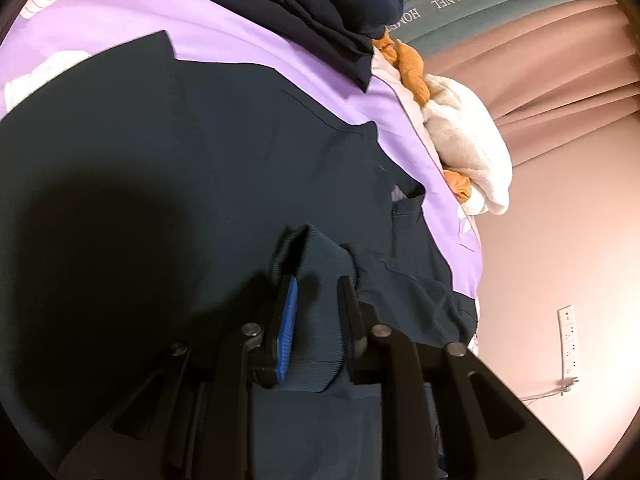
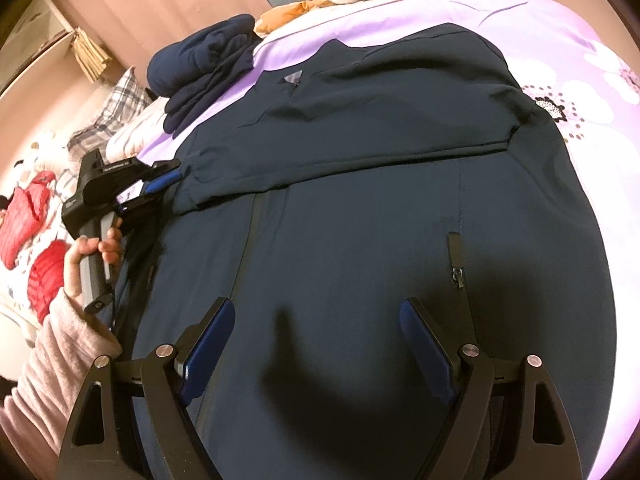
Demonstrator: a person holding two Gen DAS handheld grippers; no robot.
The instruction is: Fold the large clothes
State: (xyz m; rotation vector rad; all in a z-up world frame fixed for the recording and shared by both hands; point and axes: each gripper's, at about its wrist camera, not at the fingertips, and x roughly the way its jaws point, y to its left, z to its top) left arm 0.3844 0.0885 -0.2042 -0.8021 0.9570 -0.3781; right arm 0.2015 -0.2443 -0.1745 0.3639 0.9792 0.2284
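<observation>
A large dark navy jacket (image 2: 360, 208) lies spread on a purple floral bedsheet (image 2: 520, 28); one sleeve is folded across its body. My left gripper (image 1: 318, 284) is shut on the sleeve's ribbed cuff (image 1: 320, 320), the cuff pinched between its blue pads. It also shows in the right wrist view (image 2: 168, 178) at the jacket's left edge, held by a hand. My right gripper (image 2: 316, 308) is open and empty, hovering just above the jacket's lower body near a zip pocket (image 2: 456, 260).
A pile of dark folded clothes (image 2: 204, 72) sits at the bed's far left. A white and orange plush toy (image 1: 460, 136) lies by the pink headboard. Red garments (image 2: 28, 216) and a plaid pillow (image 2: 112, 108) lie left of the bed. A wall socket (image 1: 568, 344) shows at right.
</observation>
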